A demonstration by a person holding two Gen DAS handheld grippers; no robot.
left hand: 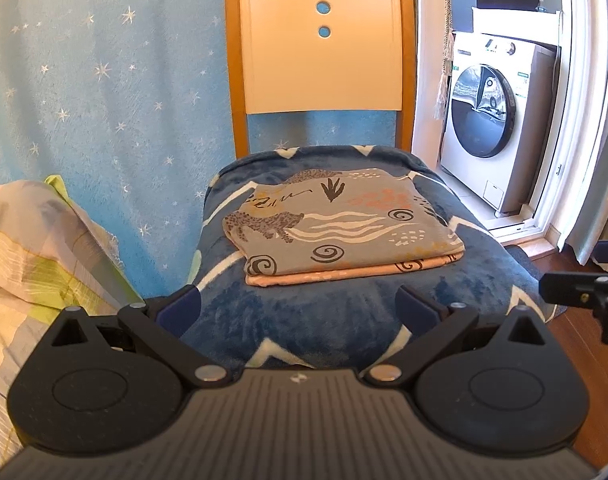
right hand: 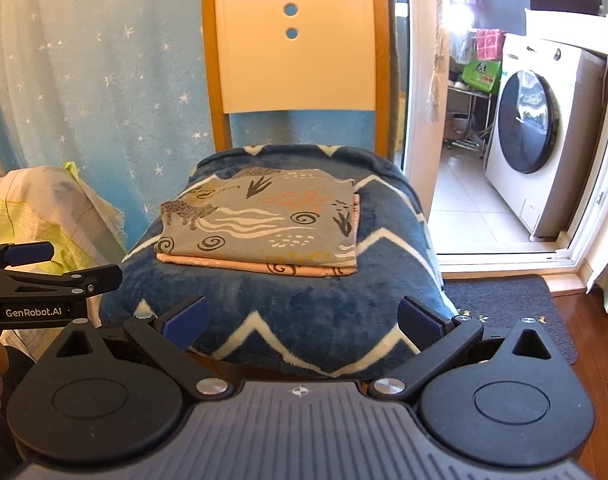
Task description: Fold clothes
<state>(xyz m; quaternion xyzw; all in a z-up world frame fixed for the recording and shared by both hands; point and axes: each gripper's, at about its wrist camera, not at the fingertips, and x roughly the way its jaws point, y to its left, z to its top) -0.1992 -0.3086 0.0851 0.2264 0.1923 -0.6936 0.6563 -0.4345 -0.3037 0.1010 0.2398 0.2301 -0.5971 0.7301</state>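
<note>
One patterned garment (left hand: 336, 224) lies folded square on the blanket-covered chair (left hand: 304, 320), fold apparently done; left gripper (left hand: 298, 310) and right gripper (right hand: 302, 320) hover near, jaws spread, empty.

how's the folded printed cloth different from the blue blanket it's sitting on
The folded cloth is grey with leopard, swirl and wave prints and a peach underside; the blanket is dark blue with white zigzags. The cloth looks thin and lies as a flat rectangle; the blanket looks plush and drapes over the chair seat. The cloth covers only part of the blanket. Neither is gripped.
</note>
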